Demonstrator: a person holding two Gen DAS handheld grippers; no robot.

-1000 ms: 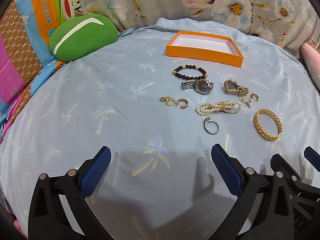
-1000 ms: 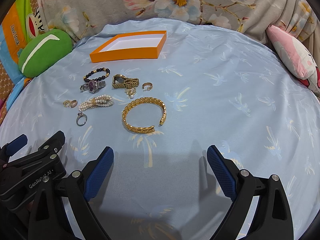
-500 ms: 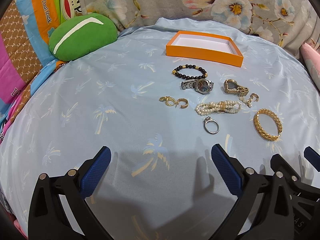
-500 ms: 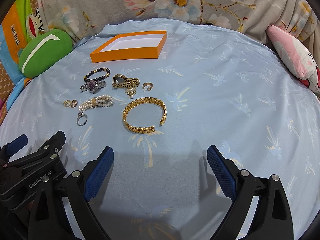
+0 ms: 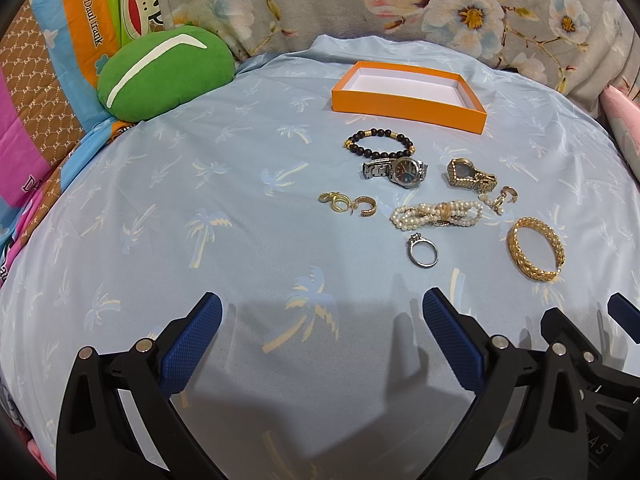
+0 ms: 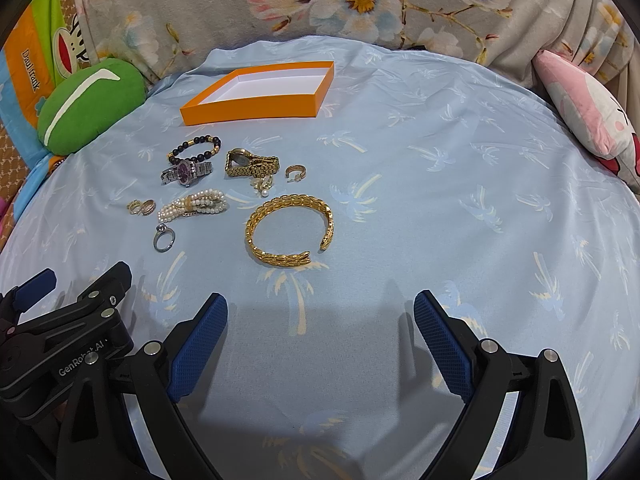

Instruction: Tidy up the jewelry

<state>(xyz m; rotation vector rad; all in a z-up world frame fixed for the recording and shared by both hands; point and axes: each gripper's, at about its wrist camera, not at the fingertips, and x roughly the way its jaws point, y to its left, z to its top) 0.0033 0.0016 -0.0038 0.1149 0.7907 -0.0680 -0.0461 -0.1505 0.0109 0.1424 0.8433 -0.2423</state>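
An empty orange box with a white inside lies at the back of the blue sheet. In front of it lie a dark bead bracelet, a silver watch, a gold watch, gold earrings, a pearl bracelet, a silver ring and a gold bangle. My left gripper is open and empty, short of the ring. My right gripper is open and empty, just short of the bangle.
A green cushion lies at the back left. A pink plush pillow lies at the right edge. A floral blanket runs along the back. The left gripper's body shows at the lower left of the right wrist view.
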